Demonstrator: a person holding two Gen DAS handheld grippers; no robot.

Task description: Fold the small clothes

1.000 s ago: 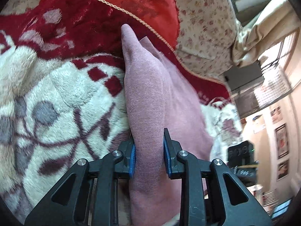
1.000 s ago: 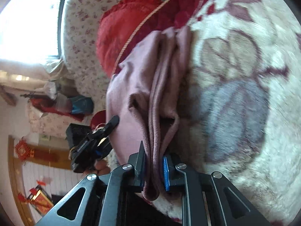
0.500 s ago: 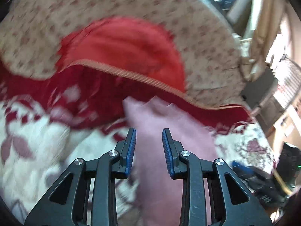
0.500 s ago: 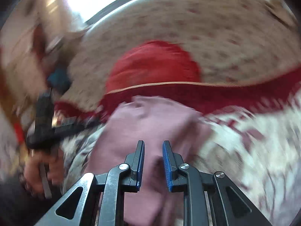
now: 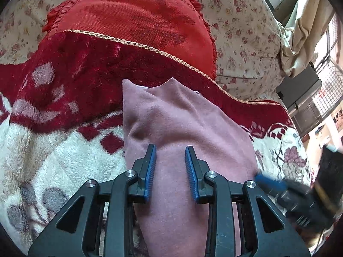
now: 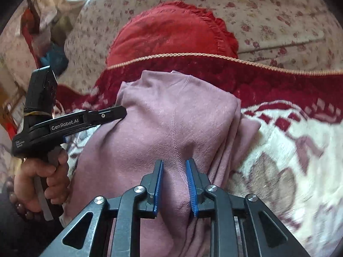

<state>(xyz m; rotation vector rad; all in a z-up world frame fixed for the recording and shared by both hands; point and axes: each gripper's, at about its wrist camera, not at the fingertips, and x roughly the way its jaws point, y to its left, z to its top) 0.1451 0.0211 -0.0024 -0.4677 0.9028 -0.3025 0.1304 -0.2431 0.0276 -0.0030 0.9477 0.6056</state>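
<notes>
Since a second ago both grippers have let go of the dusty-pink knit garment [image 5: 184,128] and drawn back from it: then each clamped a bunched fold, now the cloth lies spread and flatter on the plush cream-and-maroon patterned blanket [image 5: 53,160].

In the left wrist view, the blanket fills the frame from 7 to 10 o'clock, its dark red border running up to a gold cord edging. At 12 o'clock sits a round red frilled cushion [image 5: 133,19] against a cream floral-print sofa back [image 5: 246,27]. The garment runs from the centre down to 6 o'clock, with two pointed corners at its far end touching the red border. The left gripper [image 5: 170,171] hangs over the garment, its blue-padded jaws apart and widening; cloth shows between them, but the pads do not press it. At 4 o'clock a blurred black tool with a blue tip, the right gripper [image 5: 278,188], sits just beside the garment's right edge.

In the right wrist view, at 9 o'clock a hand [image 6: 40,177] with a bead bracelet grips the black handle of the left gripper, whose fingers reach the garment's left edge. The garment lies in the centre, a seam running down its middle and folded layers stacked along its right side. At 6 o'clock the right gripper's jaws stand apart and are opening, straddling a raised ridge of cloth along the seam; I cannot tell whether the pads touch it. The blanket spreads to 3 o'clock.
</notes>
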